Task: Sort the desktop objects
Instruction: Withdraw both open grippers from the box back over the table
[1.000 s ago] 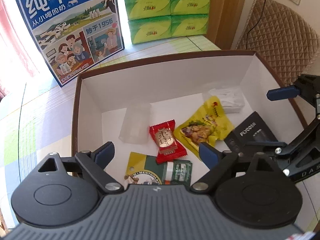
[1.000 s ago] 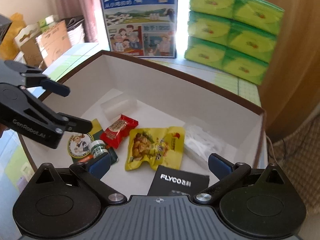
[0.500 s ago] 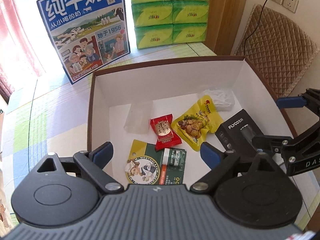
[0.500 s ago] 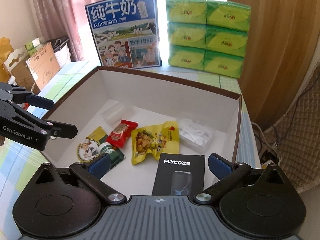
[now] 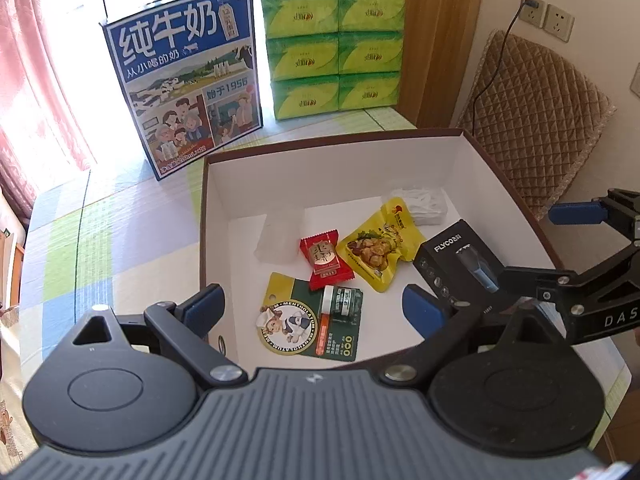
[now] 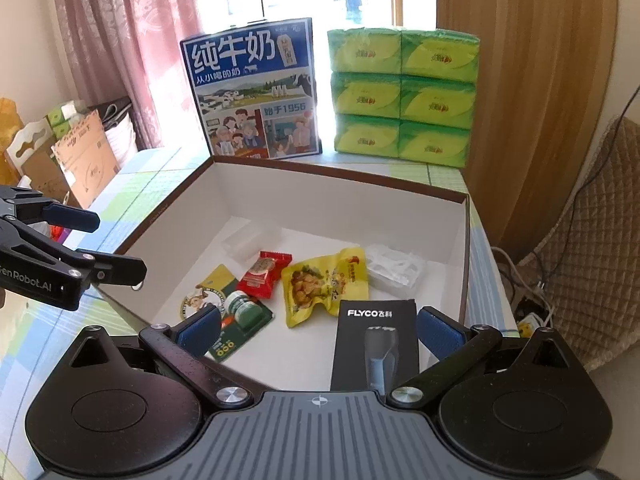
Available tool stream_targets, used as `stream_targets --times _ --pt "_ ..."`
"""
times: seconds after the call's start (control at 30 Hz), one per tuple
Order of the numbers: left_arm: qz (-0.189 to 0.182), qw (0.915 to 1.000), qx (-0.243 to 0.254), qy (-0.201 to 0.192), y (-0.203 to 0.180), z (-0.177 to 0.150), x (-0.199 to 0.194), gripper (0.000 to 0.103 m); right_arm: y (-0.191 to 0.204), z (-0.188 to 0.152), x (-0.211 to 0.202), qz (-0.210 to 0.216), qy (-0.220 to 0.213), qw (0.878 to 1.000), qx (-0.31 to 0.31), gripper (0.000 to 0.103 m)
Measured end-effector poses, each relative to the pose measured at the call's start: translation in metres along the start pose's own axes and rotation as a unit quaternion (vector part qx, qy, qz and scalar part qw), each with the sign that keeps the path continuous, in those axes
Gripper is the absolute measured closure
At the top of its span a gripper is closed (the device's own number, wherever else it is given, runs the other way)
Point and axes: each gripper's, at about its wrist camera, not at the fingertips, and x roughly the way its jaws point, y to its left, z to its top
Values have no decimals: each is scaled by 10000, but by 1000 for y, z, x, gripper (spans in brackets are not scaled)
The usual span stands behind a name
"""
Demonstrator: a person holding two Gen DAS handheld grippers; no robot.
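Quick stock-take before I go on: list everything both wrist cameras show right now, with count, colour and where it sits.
Box: 1, white inside with brown rim, on the table, open.
Shaver box: 1, black, in the box, near right.
Yellow snack packet: 1, yellow, box middle.
Red candy: 1, red, left of the yellow snack packet.
Balm card: 1, green and yellow, box near left.
Clear cup: 1, see-through, lying behind the red candy.
Clear white packet: 1, box far right.
Milk carton: 1, blue, standing behind the box.
Tissue packs: 6, green, stacked right of the milk carton.
Table: 1, checked cloth.
Cardboard boxes: several, brown, far left.
Chair: 1, brown quilted, right.
Left gripper: open, empty.
Right gripper: open, empty.
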Motion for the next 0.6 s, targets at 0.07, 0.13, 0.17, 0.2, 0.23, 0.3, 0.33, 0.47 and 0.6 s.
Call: stream_targets --times 0.07,0.13,0.17,0.2,0.23,0.3,0.33,0.47,0.6 --pt "-23 10000 -15 -30 1 -3 -6 9 4 -3 -6 -30 -30 10000 36 2" --pt "-48 10000 -54 -52 3 -7 -12 9 8 -5 -12 -60 -56 9999 95 2" --pt "-67 9999 -71 -58 4 -9 -14 9 10 -7 -14 -68 -69 9999 130 2" --pt "-80 9999 -91 -64 6 -12 -17 9 12 -9 -17 -79 -84 9998 167 2" --pt "-90 9999 -112 -67 7 -15 -19 9 14 -10 -20 -94 -94 9997 199 2" --pt "-104 9998 -142 -55 10 -21 -24 9 19 -14 -24 -124 -114 9996 239 2" --pt "-117 9998 -154 -43 11 -24 -26 9 22 -15 -26 -125 -119 9995 248 2" --pt "-114 9997 -185 -105 14 -36 -36 10 32 -21 -34 -165 -137 9994 281 2" --pt "-119 9994 -253 -189 20 -45 -47 9 39 -26 -39 -181 -161 9990 365 2"
